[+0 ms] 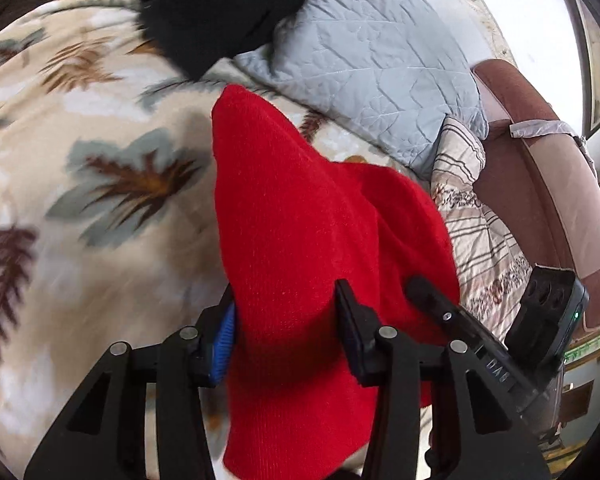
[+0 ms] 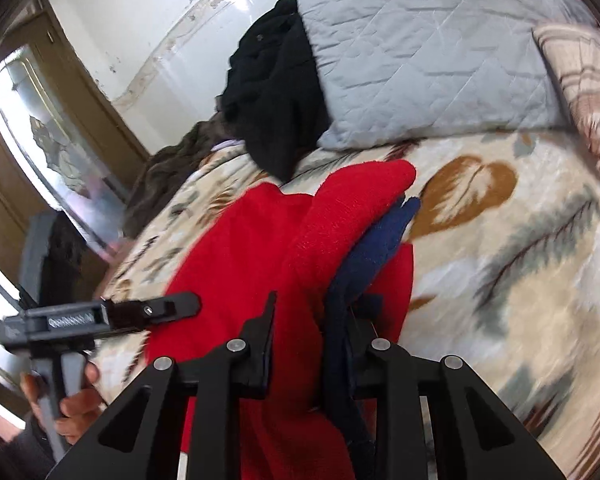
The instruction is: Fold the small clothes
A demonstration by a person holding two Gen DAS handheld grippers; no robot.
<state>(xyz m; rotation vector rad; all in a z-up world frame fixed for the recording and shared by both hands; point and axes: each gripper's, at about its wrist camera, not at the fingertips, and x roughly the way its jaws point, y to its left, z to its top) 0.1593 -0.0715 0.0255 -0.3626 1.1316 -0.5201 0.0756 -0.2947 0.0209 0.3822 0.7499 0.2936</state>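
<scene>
A red knitted garment (image 1: 300, 220) hangs lifted above the leaf-patterned blanket (image 1: 80, 184). My left gripper (image 1: 286, 322) is shut on its one side, with red cloth filling the gap between the blue-padded fingers (image 1: 224, 332). In the right wrist view the same red garment (image 2: 240, 248) shows a navy blue part (image 2: 380, 248) bunched alongside. My right gripper (image 2: 314, 320) is shut on that red and navy cloth. The garment stretches between the two grippers. A hand (image 2: 72, 400) holds the left gripper's handle at the lower left of the right wrist view.
A grey quilted pillow (image 1: 372, 64) and a heap of black clothing (image 1: 220, 12) lie at the head of the bed. A striped pillow (image 1: 472, 216) and a pink padded seat (image 1: 540, 184) stand to the right. A door frame (image 2: 80, 92) is at the left.
</scene>
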